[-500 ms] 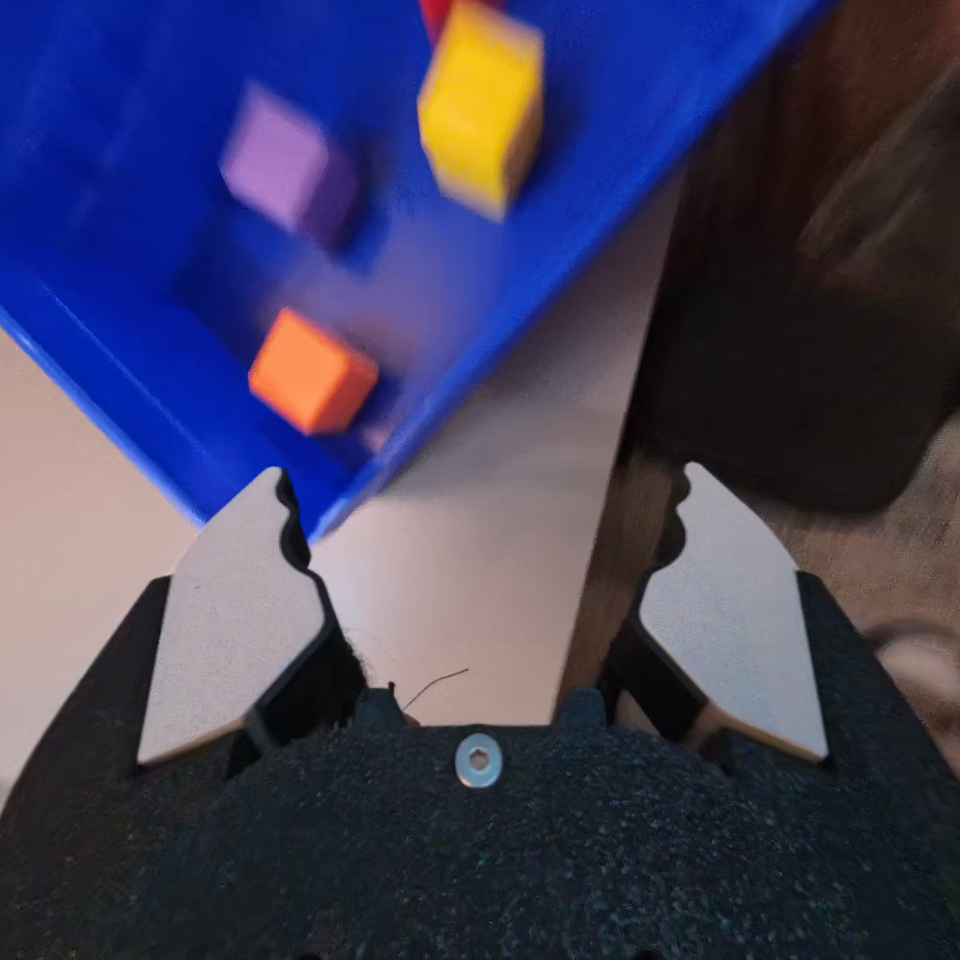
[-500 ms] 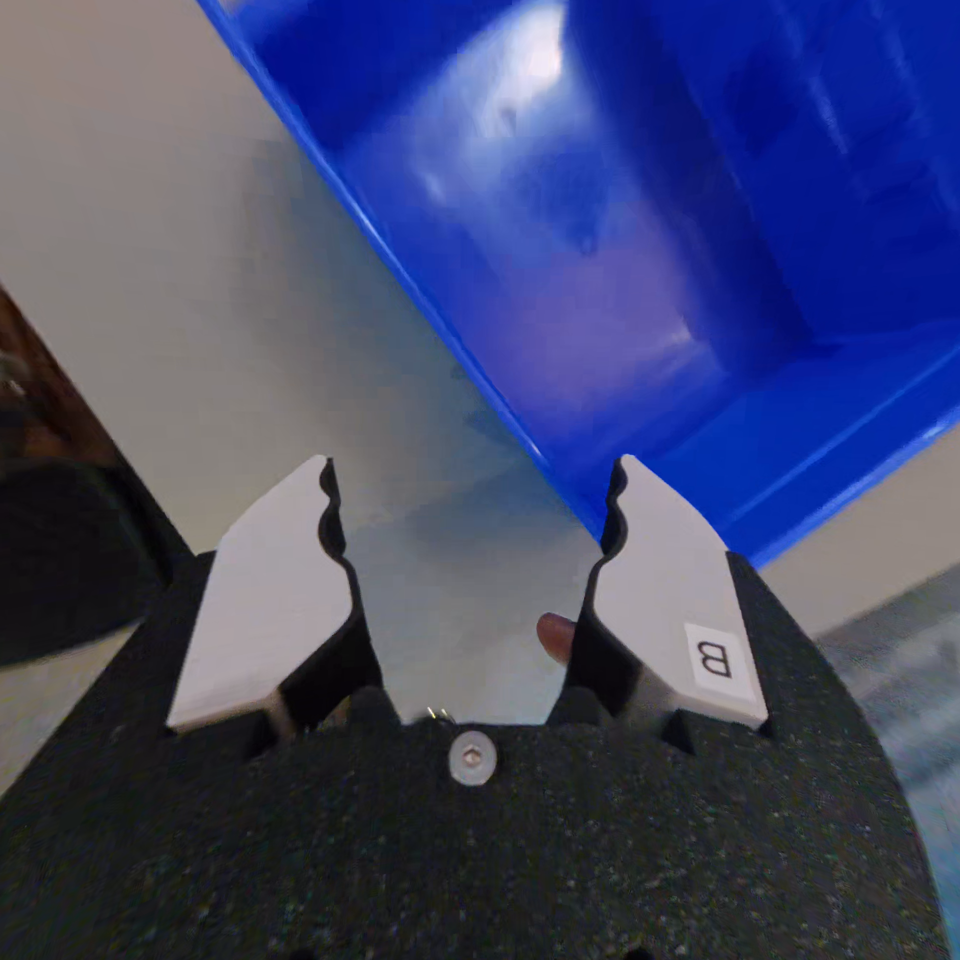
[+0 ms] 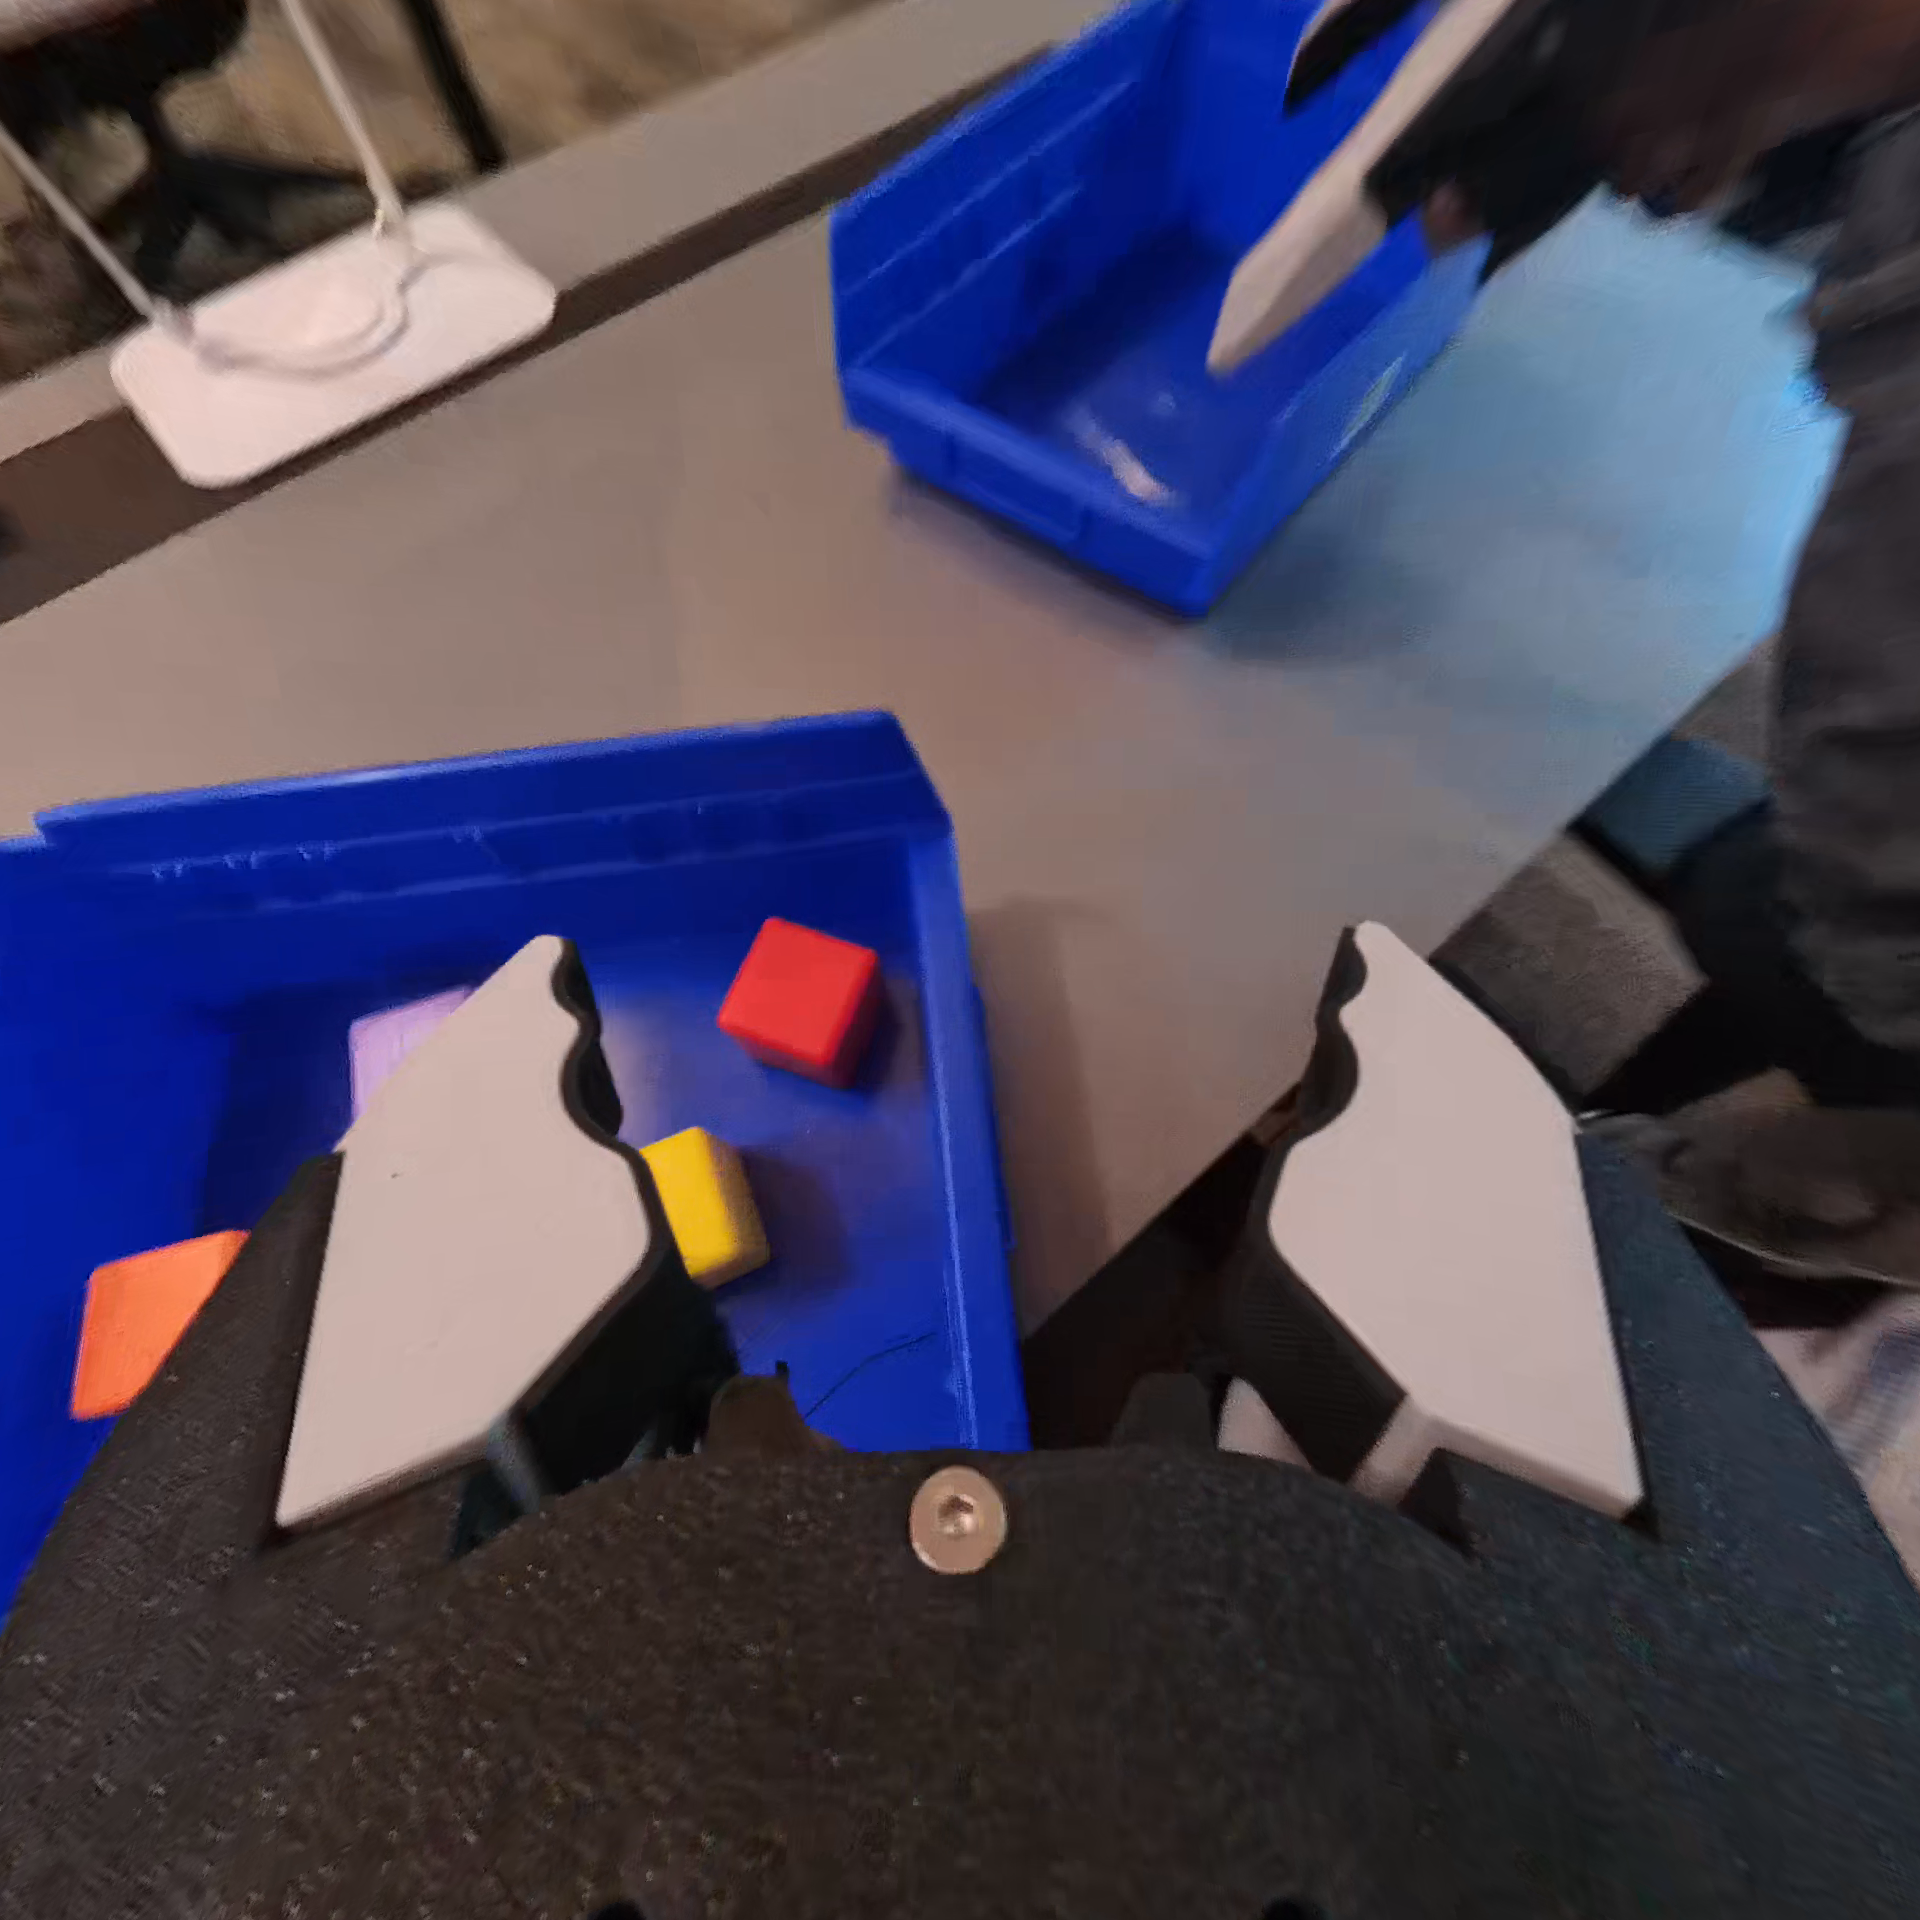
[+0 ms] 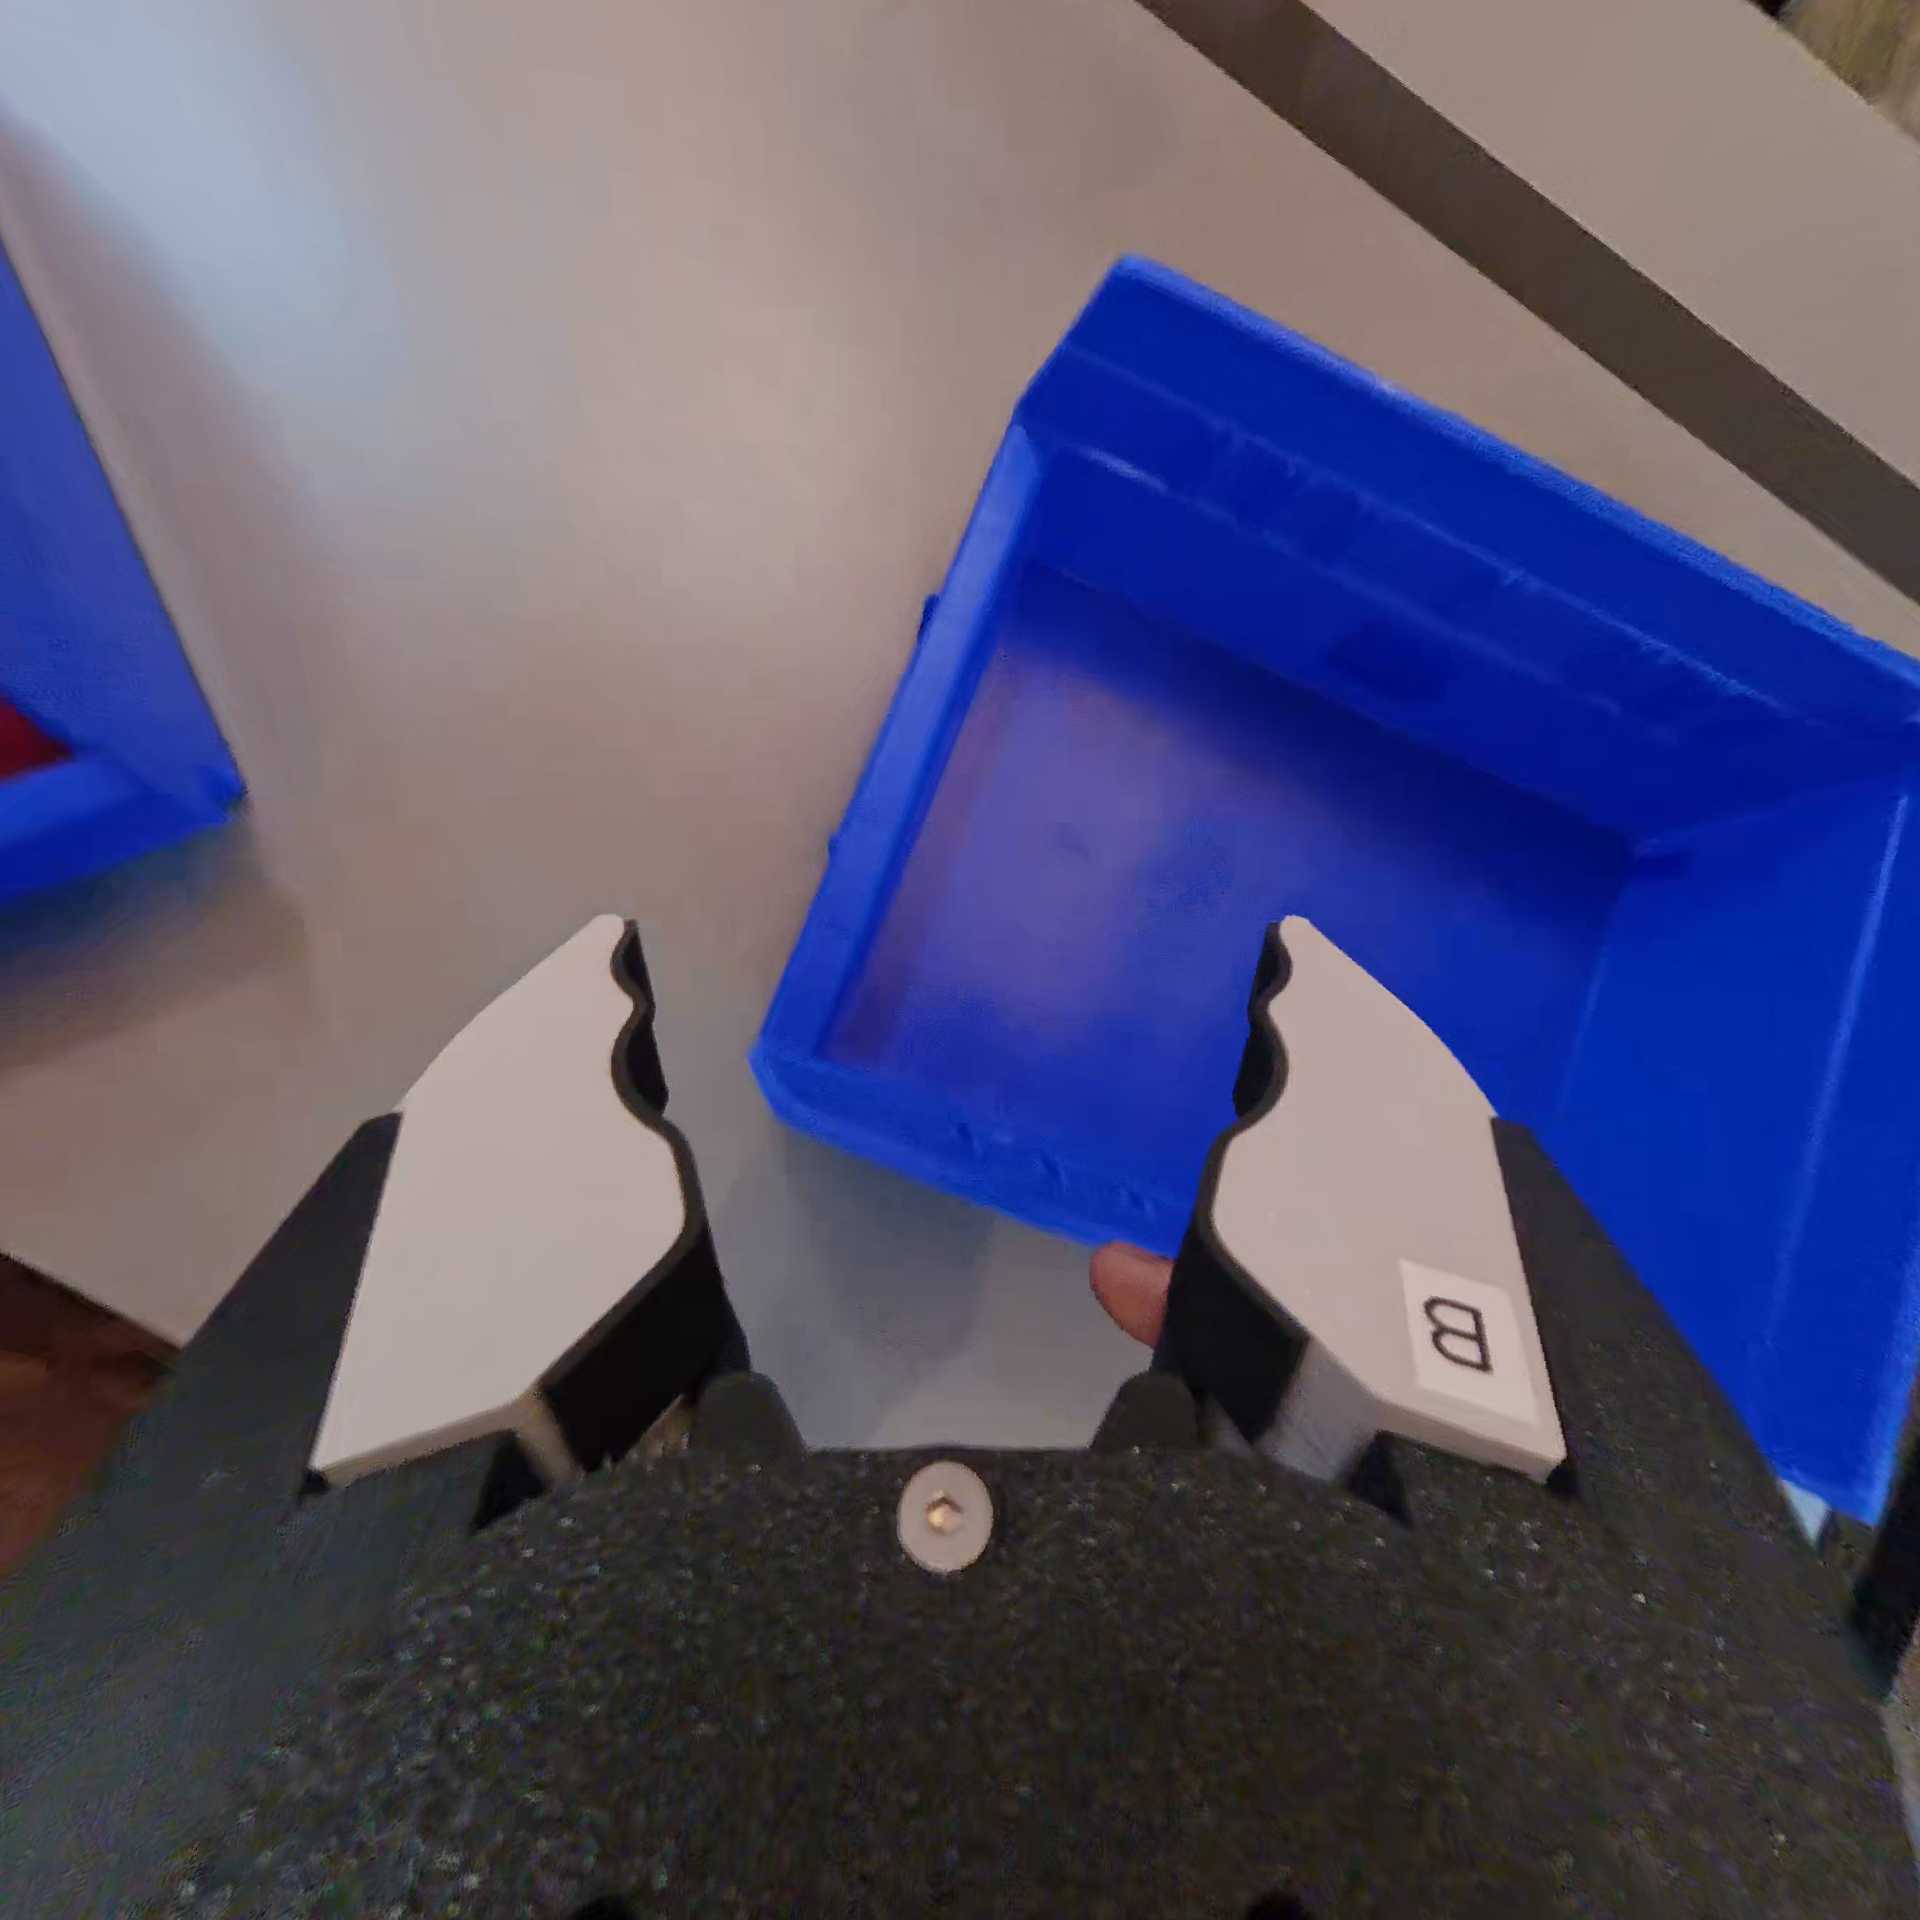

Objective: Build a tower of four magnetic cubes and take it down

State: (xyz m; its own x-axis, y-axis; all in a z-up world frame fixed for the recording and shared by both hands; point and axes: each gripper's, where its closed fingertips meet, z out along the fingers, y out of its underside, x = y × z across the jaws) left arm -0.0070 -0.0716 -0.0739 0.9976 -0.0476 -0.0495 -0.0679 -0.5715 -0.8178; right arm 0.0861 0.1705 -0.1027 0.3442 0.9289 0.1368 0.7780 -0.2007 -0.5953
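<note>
My left gripper [image 3: 956, 956] hangs over the near blue bin [image 3: 940, 1143] with its fingers spread wide and nothing between them. One finger is above the bin's inside, the other is out past its right wall over the grey table [image 3: 623, 540]. In that bin I see four cubes lying apart on the floor, none stacked: a red cube [image 3: 800, 1000] toward the far right corner, a yellow cube [image 3: 707, 1205] closer to me and half behind my finger, a purple cube [image 3: 400, 1039] mostly hidden, and an orange cube [image 3: 140, 1320] at the left.

My right gripper [image 4: 951, 930] is also released, wide apart and bare. It hovers above the near left corner of the second blue bin [image 4: 1455, 540], well apart from the first; its floor, where I can see it, holds no cubes. A fingertip [image 4: 1132, 1288] of my hand shows beside the right finger. From the left view that gripper [image 3: 1299, 239] appears blurred above the far bin. A white stand base [image 3: 332, 332] sits at the table's far side.
</note>
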